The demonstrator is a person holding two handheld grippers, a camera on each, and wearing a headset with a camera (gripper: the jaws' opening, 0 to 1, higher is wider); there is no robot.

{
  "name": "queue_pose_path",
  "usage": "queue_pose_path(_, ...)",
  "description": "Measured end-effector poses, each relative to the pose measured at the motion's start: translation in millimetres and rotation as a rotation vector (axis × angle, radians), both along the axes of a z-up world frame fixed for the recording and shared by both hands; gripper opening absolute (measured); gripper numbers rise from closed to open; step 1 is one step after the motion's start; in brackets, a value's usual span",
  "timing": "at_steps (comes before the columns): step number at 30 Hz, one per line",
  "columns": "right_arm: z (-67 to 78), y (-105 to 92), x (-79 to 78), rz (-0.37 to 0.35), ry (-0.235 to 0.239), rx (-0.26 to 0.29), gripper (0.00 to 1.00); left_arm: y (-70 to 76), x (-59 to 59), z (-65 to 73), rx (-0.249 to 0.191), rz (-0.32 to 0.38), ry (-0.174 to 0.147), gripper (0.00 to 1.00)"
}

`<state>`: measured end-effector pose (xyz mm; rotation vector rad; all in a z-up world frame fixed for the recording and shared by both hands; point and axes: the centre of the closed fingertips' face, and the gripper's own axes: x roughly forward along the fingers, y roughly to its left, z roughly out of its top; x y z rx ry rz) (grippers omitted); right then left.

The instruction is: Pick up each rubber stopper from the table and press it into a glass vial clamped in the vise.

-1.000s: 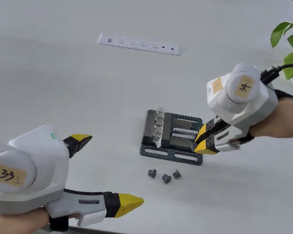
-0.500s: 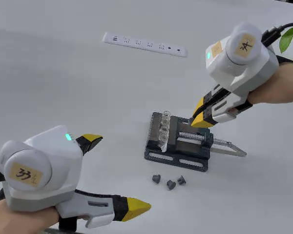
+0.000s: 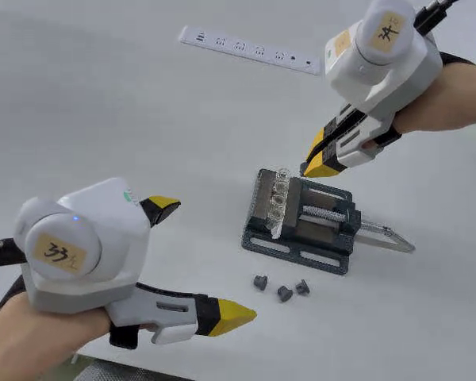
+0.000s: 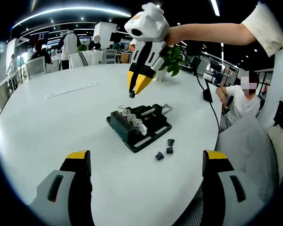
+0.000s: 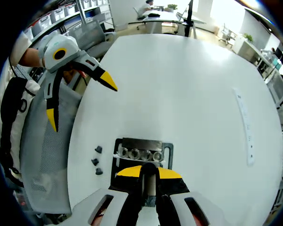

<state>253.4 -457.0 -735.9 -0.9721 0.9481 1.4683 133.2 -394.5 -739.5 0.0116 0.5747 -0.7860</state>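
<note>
Right gripper: jaws pinched on a likely stopper above the vials.
Left gripper: jaws wide, empty.
Risk: if you lower off-centre, it catches a rim.

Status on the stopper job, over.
Left gripper open, empty. Right gripper shut on a stopper above the vials in the vise. Three stoppers on table. Nothing in the way.

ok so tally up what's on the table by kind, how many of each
rubber stoppers loose on the table: 3
glass vials in the vise: 4
vise: 1
power strip: 1
total: 9
</note>
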Motion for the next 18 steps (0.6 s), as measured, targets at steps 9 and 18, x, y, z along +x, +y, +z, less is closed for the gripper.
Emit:
queue_pose_path(9,-8.0,7.5,5.7,0.021,0.003,-0.011,0.05,-3.2,3.7,-4.9,0.007,-0.012,0.002,0.99)
queue_pose_path(18,-19.6,11.9,7.8,0.04,0.003,-0.021,0.05,-5.0,3.9,-8.5,-0.003,-0.002,0.009,0.99)
